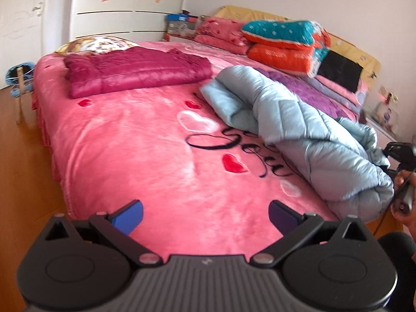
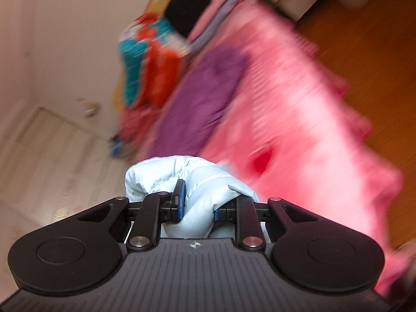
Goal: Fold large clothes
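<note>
**Blue jacket mid-fold**

The right gripper [image 2: 197, 205] clamps a bunch of the pale blue down jacket [image 1: 299, 140], heaped on the pink bedspread's [image 1: 135, 140] right side. The left gripper [image 1: 205, 217] gapes, empty. Next: lay the carried edge flat across.

Pale blue padded coat [image 1: 299, 135], half bundled on the bed

It lies rumpled and rolled lengthwise across the pink bedspread's right side, quilted and glossy, one end bunched up and pinched, the other resting loose toward the middle
</note>
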A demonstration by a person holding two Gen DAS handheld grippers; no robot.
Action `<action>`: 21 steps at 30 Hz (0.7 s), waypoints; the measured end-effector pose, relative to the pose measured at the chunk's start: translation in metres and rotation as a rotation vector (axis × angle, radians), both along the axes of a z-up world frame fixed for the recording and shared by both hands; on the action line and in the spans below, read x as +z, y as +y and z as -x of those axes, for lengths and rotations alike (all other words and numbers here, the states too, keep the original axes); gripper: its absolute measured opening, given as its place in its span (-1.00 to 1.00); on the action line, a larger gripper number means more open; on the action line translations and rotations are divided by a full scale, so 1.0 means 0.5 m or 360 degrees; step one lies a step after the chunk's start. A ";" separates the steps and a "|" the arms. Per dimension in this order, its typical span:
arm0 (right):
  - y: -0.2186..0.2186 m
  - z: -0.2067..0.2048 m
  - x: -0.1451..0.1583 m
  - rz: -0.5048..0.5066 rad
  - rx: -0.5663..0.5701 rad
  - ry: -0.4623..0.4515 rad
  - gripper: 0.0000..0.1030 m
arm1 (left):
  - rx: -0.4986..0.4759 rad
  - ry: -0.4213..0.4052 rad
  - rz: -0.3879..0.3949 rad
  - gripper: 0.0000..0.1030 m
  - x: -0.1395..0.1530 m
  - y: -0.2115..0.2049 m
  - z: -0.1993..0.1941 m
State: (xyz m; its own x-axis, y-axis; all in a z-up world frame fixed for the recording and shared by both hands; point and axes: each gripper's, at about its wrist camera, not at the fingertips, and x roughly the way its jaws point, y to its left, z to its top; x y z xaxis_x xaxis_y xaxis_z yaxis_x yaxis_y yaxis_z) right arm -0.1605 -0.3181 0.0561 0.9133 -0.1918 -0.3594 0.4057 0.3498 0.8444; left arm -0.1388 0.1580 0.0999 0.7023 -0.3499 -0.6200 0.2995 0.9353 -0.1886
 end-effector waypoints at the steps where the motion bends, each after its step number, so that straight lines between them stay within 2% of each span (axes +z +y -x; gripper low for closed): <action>1: -0.013 0.005 -0.012 0.0026 -0.0028 0.0057 -0.52 | -0.0018 0.0005 -0.0007 0.98 -0.001 -0.011 -0.003; 4: -0.025 0.005 -0.040 0.0002 -0.0078 0.0140 -0.43 | -0.0062 0.0013 -0.0025 0.98 -0.003 -0.043 -0.013; 9: -0.036 0.006 -0.036 -0.0014 -0.0052 0.0133 -0.34 | -0.0112 -0.0007 -0.0032 0.98 0.005 -0.088 -0.036; 11: -0.048 0.010 -0.027 -0.0007 -0.0035 0.0125 -0.17 | -0.0121 -0.0021 -0.0032 0.98 0.011 -0.106 -0.046; 12: -0.050 0.004 -0.026 -0.0009 -0.0023 0.0114 0.02 | -0.0125 -0.0029 -0.0027 0.98 0.013 -0.113 -0.052; 13: -0.054 0.006 -0.025 -0.0007 -0.0009 0.0100 0.32 | -0.0126 -0.0036 -0.0021 0.98 0.016 -0.121 -0.058; 14: -0.060 0.002 -0.026 0.0000 0.0002 0.0087 0.52 | -0.0126 -0.0041 -0.0018 0.98 0.019 -0.128 -0.064; 15: -0.057 0.003 -0.019 0.0017 0.0010 0.0084 0.94 | -0.0127 -0.0047 -0.0017 0.98 0.022 -0.137 -0.072; 16: -0.057 -0.001 -0.012 0.0055 0.0011 0.0081 1.00 | -0.0130 -0.0054 -0.0015 0.98 0.025 -0.145 -0.080; 21: -0.030 -0.011 0.031 0.0273 0.0111 0.0062 1.00 | -0.0124 -0.0088 0.0022 0.98 0.039 -0.184 -0.131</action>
